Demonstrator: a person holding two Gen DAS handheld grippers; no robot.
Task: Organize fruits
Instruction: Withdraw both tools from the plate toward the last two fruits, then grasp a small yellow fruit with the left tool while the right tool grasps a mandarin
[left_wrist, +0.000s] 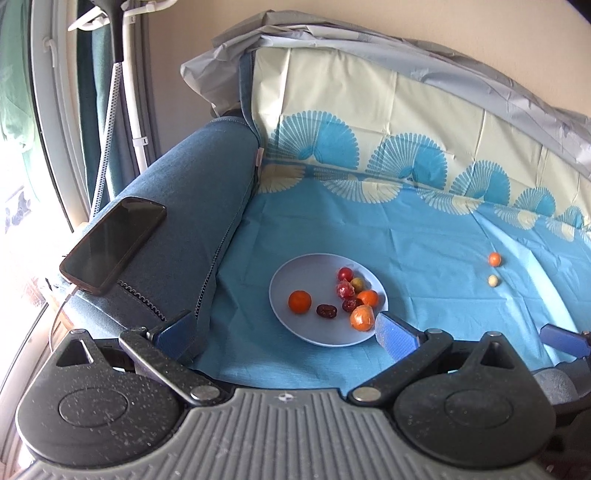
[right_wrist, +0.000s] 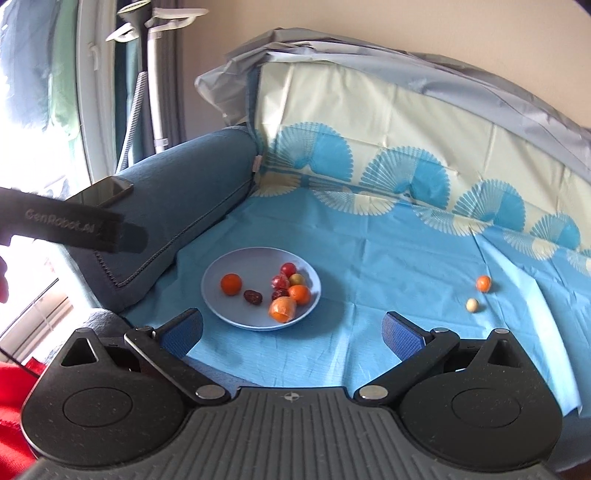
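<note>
A pale blue plate (left_wrist: 317, 332) (right_wrist: 221, 310) lies on the blue cloth and holds several small fruits: oranges (left_wrist: 299, 301) (right_wrist: 231, 284), red ones (left_wrist: 345, 274) (right_wrist: 288, 268) and dark dates (left_wrist: 326, 311) (right_wrist: 252, 297). Two loose fruits lie to the right on the cloth: a small orange one (left_wrist: 495, 259) (right_wrist: 484, 283) and a pale round one (left_wrist: 492, 281) (right_wrist: 472, 305). My left gripper (left_wrist: 284, 332) is open and empty, just short of the plate. My right gripper (right_wrist: 293, 328) is open and empty, between the plate and the loose fruits.
A blue sofa armrest (left_wrist: 184, 206) (right_wrist: 184, 192) rises left of the plate with a black phone (left_wrist: 114, 243) (right_wrist: 107, 190) on it. The cloth-covered backrest (left_wrist: 406, 122) stands behind. A black strap (right_wrist: 74, 229) crosses the right wrist view's left side.
</note>
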